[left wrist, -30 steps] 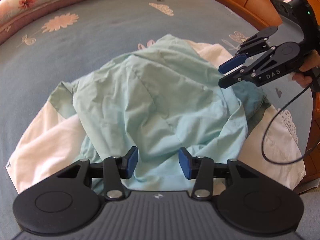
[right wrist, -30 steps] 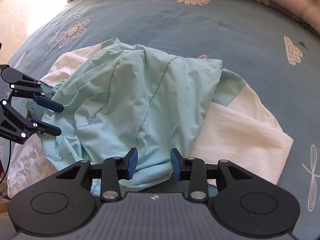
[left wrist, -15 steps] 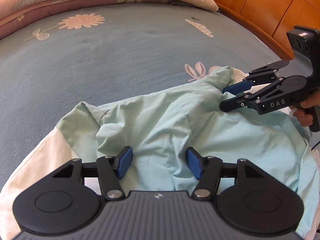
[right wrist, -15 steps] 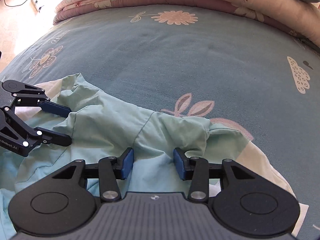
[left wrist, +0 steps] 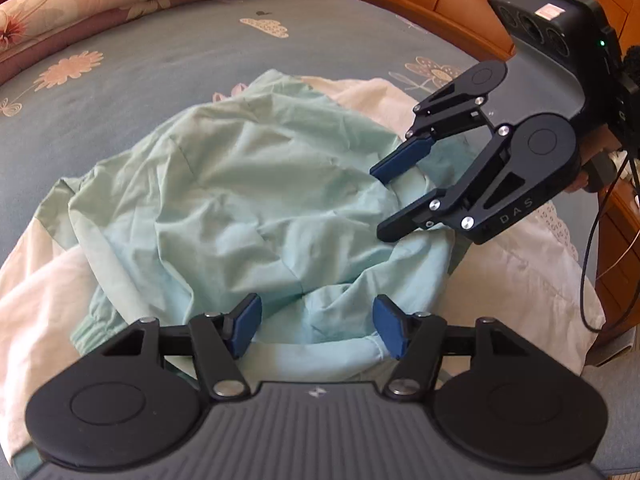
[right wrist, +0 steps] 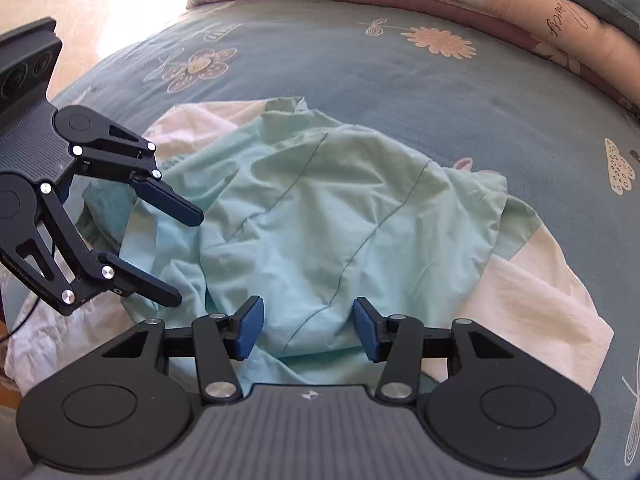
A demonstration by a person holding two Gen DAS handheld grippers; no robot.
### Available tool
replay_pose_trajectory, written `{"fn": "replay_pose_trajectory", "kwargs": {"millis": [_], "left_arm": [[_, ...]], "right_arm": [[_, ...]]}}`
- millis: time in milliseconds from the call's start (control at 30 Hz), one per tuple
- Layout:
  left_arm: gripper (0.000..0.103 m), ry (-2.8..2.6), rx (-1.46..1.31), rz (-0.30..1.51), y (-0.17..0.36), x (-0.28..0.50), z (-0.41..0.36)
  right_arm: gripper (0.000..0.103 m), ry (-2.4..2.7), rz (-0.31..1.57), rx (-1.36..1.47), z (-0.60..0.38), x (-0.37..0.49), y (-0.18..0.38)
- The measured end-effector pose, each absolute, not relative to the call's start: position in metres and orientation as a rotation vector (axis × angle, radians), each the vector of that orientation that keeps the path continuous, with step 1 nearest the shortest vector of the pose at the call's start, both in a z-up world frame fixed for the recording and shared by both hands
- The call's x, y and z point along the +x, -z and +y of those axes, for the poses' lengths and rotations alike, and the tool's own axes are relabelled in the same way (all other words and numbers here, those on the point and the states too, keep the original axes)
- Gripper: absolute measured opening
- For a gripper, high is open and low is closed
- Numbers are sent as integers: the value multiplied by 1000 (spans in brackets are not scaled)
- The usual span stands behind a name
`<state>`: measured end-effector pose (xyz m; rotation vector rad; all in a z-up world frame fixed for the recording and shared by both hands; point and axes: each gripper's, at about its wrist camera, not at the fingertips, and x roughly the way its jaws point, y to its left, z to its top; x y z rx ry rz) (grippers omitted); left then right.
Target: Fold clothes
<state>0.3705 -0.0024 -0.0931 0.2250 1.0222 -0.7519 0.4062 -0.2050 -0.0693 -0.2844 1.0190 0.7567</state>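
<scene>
Left wrist view: the mint shirt [left wrist: 248, 200] lies rumpled on the bed [left wrist: 180, 52]. The left gripper [left wrist: 316, 330] hangs over the shirt's near hem, jaws apart.

Right wrist view: the right gripper [right wrist: 308, 328] hovers over the shirt [right wrist: 320, 220], jaws apart. Pinching one layer could drag the heap crooked.

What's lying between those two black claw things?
Only the crumpled mint garment lies between the left gripper and right gripper, seen in both wrist views.
</scene>
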Motion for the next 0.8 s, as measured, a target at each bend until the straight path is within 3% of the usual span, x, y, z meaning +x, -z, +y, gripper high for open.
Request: {"fn": "replay_pose_trajectory", "kwargs": {"millis": [200,500,800], "left_arm": [[63,703,214,1023,112,367,-1],[62,623,254,1058,67,344,-14],[62,542,261,1091,103,341,-20]], "right_arm": [[60,-720,1032,-346,-200,391,102],[61,-714,1000,-306,-201,370,53],[64,-608,1095,-253,-188,369,102]]}}
